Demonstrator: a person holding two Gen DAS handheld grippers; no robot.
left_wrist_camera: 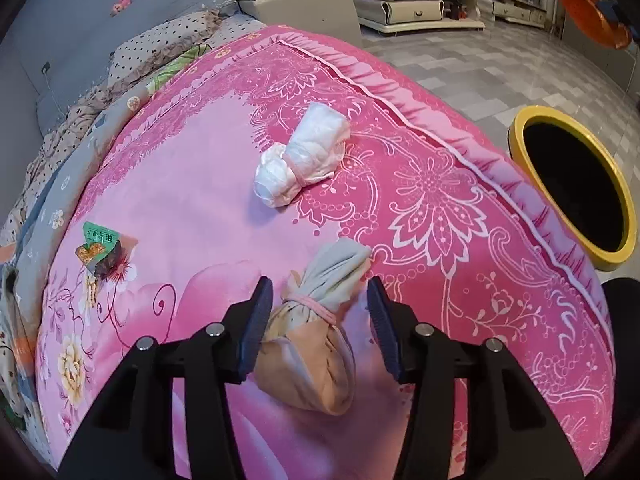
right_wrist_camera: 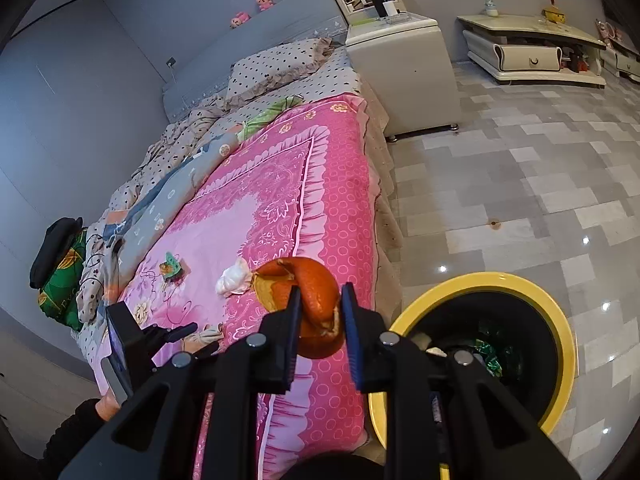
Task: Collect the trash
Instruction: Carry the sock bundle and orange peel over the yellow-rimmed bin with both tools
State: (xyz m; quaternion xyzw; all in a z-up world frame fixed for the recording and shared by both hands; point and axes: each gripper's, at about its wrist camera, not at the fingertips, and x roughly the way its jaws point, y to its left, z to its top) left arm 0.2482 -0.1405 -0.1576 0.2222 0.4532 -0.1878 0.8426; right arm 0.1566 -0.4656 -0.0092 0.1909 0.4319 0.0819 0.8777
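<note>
- Trash on the pink bedspread (left_wrist_camera: 208, 184) is being gathered piece by piece; the left gripper (left_wrist_camera: 320, 320) stands released, its blue pads either side of a tied beige-and-grey bundle (left_wrist_camera: 316, 320) that lies on the cloth. The left pad looks to be just touching the bundle, the right pad is clear of it.
- Right gripper (right_wrist_camera: 320, 316) is clenched on an orange peel (right_wrist_camera: 308, 300), carried above the bed's frilled edge, just beside the yellow-rimmed bin (right_wrist_camera: 472, 292) on the floor.
- Step in hand, as I judge it: one piece on its way to the bin while the other is lined up for pickup.
- Next move calls for the left pads to close about the bundle's tied waist, and for the right to travel over the bin's mouth before letting go.
- Both tools tilt steeply downward; the left one appears in the right view low over the bedspread, a dark sleeve (right_wrist_camera: 76, 432) behind it.
- Further out lie a white rolled bundle (left_wrist_camera: 304, 156) and a green wrapper (left_wrist_camera: 104, 248), untouched.
</note>
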